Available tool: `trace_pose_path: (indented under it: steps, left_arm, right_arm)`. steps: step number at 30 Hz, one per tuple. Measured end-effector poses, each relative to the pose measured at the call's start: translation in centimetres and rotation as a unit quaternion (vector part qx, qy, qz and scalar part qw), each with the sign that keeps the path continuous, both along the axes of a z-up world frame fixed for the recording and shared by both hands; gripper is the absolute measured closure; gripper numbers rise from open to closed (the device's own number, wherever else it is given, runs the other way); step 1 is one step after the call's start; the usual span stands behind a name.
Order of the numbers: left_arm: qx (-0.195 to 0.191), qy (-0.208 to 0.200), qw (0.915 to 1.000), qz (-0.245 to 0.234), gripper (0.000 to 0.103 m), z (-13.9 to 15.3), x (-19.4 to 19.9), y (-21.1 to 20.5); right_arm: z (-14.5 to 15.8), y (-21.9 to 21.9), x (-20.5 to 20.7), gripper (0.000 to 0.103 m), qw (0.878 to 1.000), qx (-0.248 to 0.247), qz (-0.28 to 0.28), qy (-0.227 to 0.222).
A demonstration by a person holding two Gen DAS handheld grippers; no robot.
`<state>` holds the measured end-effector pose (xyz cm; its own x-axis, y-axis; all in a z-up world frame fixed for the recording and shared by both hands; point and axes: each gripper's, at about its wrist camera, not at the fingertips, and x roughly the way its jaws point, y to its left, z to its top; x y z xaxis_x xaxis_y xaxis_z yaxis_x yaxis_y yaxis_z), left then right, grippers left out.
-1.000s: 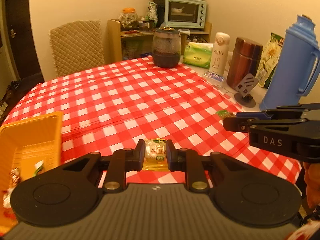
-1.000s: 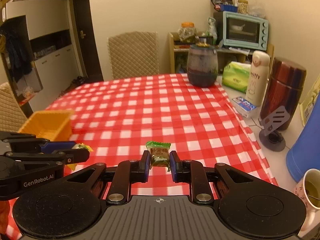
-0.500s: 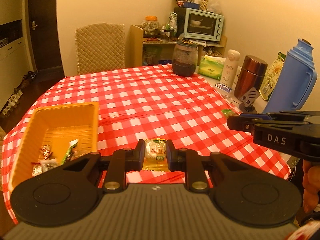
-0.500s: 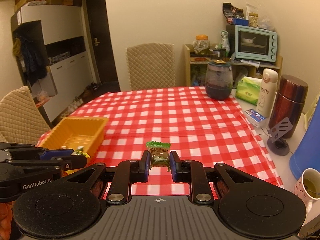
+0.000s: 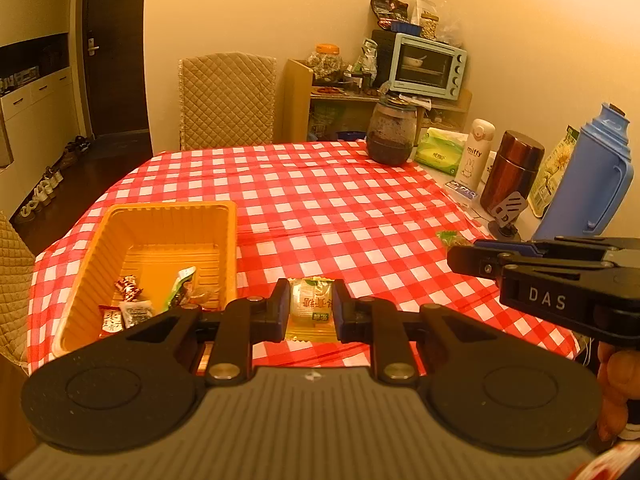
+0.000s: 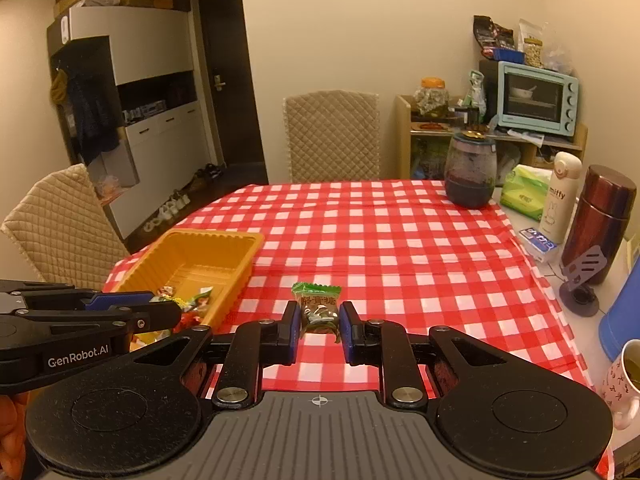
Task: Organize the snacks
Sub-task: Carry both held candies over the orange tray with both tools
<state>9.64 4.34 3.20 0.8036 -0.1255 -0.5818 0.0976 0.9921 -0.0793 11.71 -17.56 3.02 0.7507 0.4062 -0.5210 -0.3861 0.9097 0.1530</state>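
Note:
My left gripper (image 5: 311, 307) is shut on a yellow-and-green wrapped snack (image 5: 311, 304), held above the table's near edge, just right of the orange tray (image 5: 120, 220). The tray holds several wrapped snacks (image 5: 132, 304). My right gripper (image 6: 319, 316) is shut on a green wrapped candy (image 6: 318, 308), held above the checked tablecloth, right of the tray (image 6: 240, 240). Each gripper shows from the side in the other's view: the right one (image 5: 464, 258), the left one (image 6: 168, 316).
A red-and-white checked tablecloth (image 6: 380, 240) covers the table. At the right edge stand a dark jar (image 6: 470, 172), tissue pack (image 6: 524, 192), white bottle (image 6: 560, 196), brown flask (image 6: 600, 220), blue thermos (image 5: 588, 176) and a mug (image 6: 624, 380). Quilted chairs (image 6: 332, 136) stand around.
Both grippers have pulled back and risen while keeping their snacks. The orange tray has come fully into view on the left.

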Motion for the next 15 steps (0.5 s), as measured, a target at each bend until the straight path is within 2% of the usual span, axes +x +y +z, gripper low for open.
trace_pose_path:
  steps: [15]
  left_arm:
    - [-0.006, -0.004, 0.9995, 0.030, 0.084, 0.5, -1.8, 3.0]
  right_arm:
    - [0.0, 2.7, -1.4, 0.082, 1.000, -0.002, 0.027, 0.002]
